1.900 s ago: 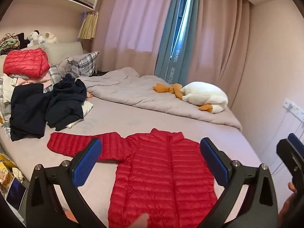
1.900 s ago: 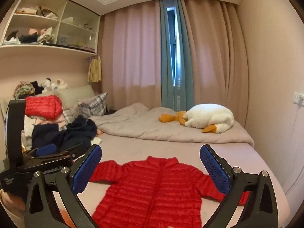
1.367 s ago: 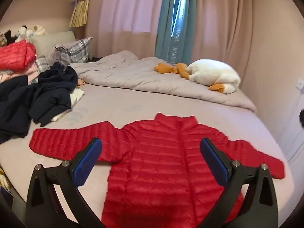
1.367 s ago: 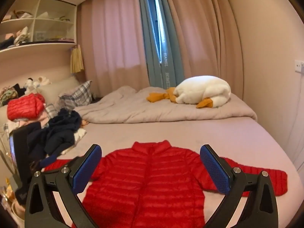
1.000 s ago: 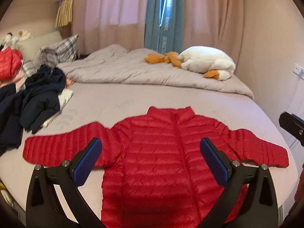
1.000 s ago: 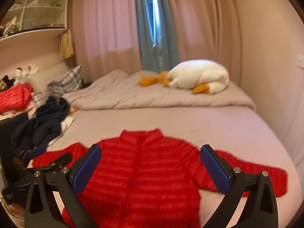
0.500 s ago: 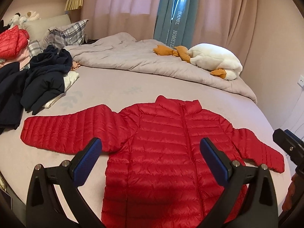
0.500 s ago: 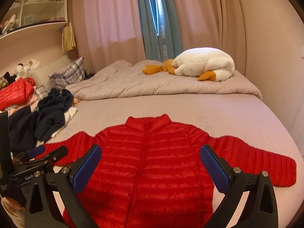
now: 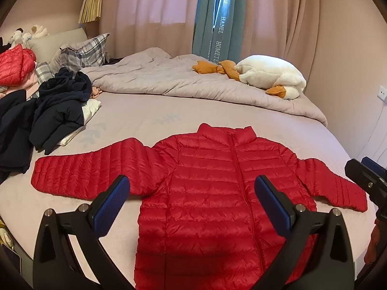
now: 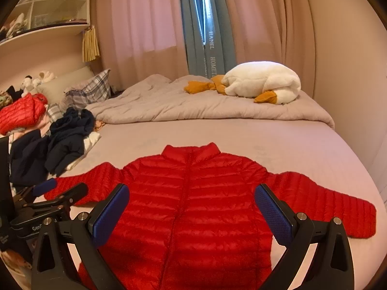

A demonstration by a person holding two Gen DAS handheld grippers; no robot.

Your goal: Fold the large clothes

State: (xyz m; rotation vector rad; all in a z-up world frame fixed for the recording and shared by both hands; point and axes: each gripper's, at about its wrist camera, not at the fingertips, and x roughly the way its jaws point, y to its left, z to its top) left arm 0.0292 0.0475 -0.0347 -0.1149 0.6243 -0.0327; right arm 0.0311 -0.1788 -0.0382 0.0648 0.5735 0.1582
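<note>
A red quilted down jacket (image 9: 212, 188) lies flat and zipped on the bed, collar toward the far side, both sleeves spread out sideways; it also shows in the right wrist view (image 10: 193, 198). My left gripper (image 9: 192, 205) is open and empty, held above the jacket's lower body. My right gripper (image 10: 192, 207) is open and empty, also above the jacket's body. The right gripper's tip shows at the right edge of the left wrist view (image 9: 367, 178), near the right cuff. The left gripper shows at the left of the right wrist view (image 10: 58, 193), near the left cuff.
A pile of dark clothes (image 9: 58, 106) and a folded red jacket (image 9: 14, 65) lie at the left of the bed (image 9: 145, 120). A grey duvet (image 9: 193, 84) with a white goose plush (image 9: 271, 77) lies across the far side. The wall is at the right.
Both grippers have come closer to the bed and lower over the jacket, which now fills more of each view. The jacket has not moved. Both grippers stay open.
</note>
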